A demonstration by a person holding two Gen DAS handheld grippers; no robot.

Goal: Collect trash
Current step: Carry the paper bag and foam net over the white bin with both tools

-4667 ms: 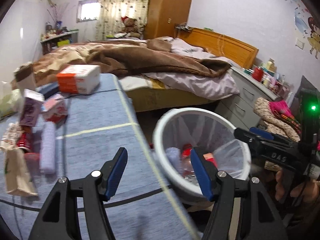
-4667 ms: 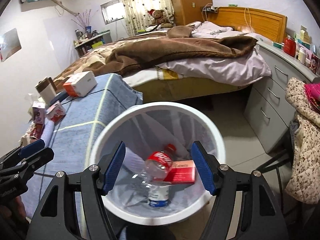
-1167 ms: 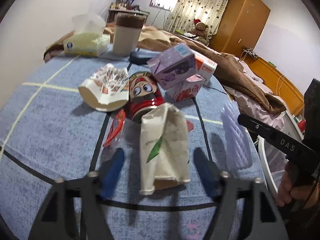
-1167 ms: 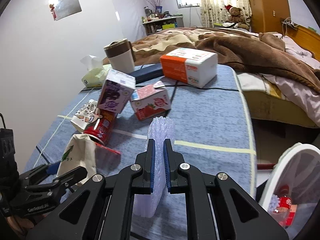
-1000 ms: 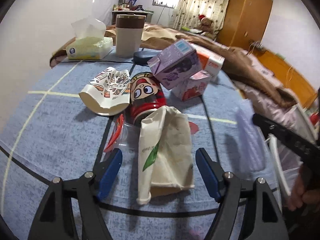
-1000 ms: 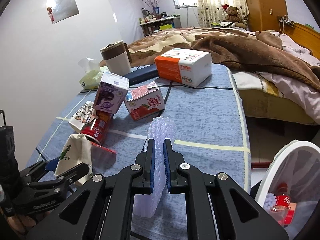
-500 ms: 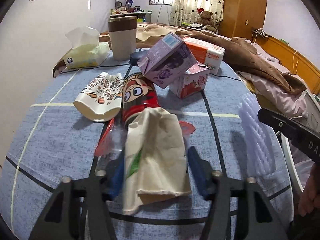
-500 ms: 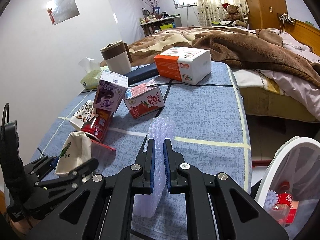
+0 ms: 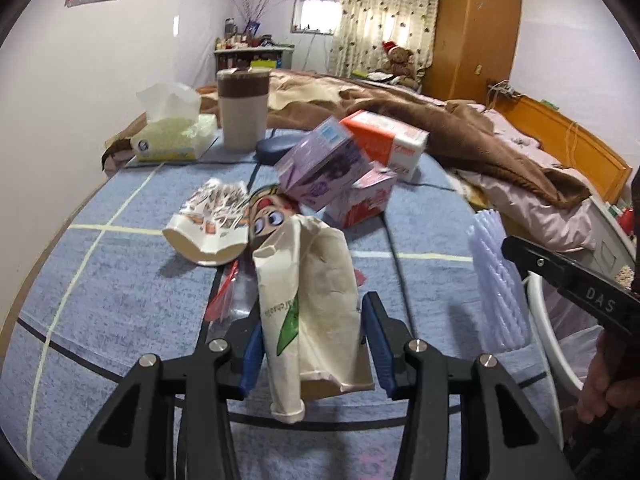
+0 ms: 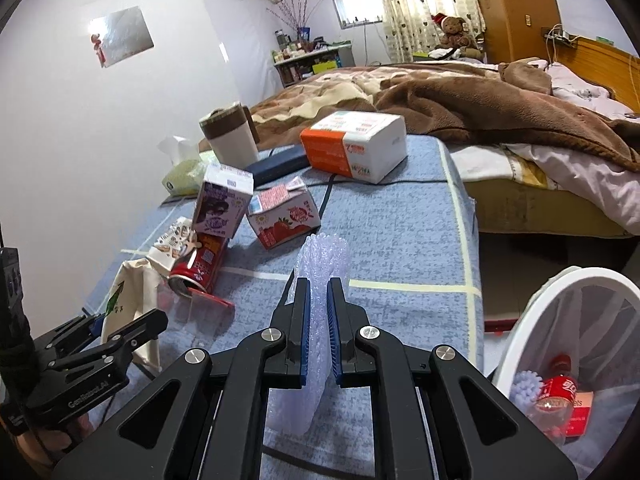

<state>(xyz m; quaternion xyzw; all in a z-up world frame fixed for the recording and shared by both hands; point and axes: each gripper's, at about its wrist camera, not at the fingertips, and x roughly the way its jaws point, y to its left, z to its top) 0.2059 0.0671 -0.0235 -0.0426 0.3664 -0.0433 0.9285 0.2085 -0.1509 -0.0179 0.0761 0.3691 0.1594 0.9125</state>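
L tool point(image 9: 313, 347): jaws just closing, clamped on paper bag point(image 9: 310, 304) above the surface point(image 9: 120, 300) | R tool point(image 10: 318, 332): clamped on bubble wrap point(image 10: 320, 260) | bin point(image 10: 568, 280) at right, off the edge | risk: soft bag may crumple and slip out en route.

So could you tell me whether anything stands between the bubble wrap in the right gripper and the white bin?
Nothing visible does. The right gripper is shut on the bubble wrap above the blue cloth, and the white bin stands open just past the table edge, lower right.
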